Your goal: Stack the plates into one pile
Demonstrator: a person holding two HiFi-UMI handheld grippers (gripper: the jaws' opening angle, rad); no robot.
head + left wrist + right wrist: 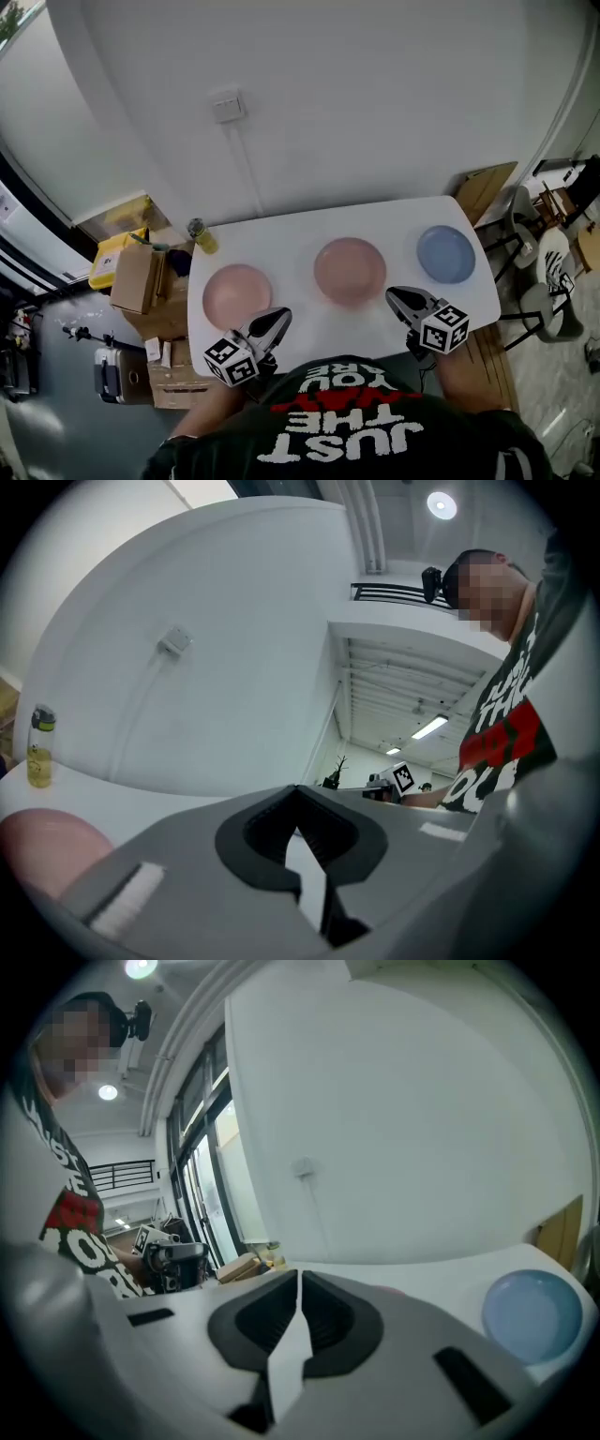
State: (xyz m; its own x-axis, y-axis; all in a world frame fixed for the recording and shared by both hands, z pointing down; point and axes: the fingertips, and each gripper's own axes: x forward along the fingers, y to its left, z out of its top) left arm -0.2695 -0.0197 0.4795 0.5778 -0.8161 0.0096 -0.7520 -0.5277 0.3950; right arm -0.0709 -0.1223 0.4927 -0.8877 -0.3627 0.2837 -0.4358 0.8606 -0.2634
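- Three plates are laid in a row on the white table (281,234), all apart: a left pink plate (236,292), a middle pink plate (349,270) and a blue plate (445,254) at the right end.
- No plate is stacked on another.
- The left tongs (279,320) are held shut, tip to tip, gripping nothing, just beside the near rim of the left pink plate.
- The right tongs (394,296) are likewise shut and empty, held near the table's near edge, between the middle pink plate and the blue plate.
- A bottle (201,235) is seen upright at the far left corner.
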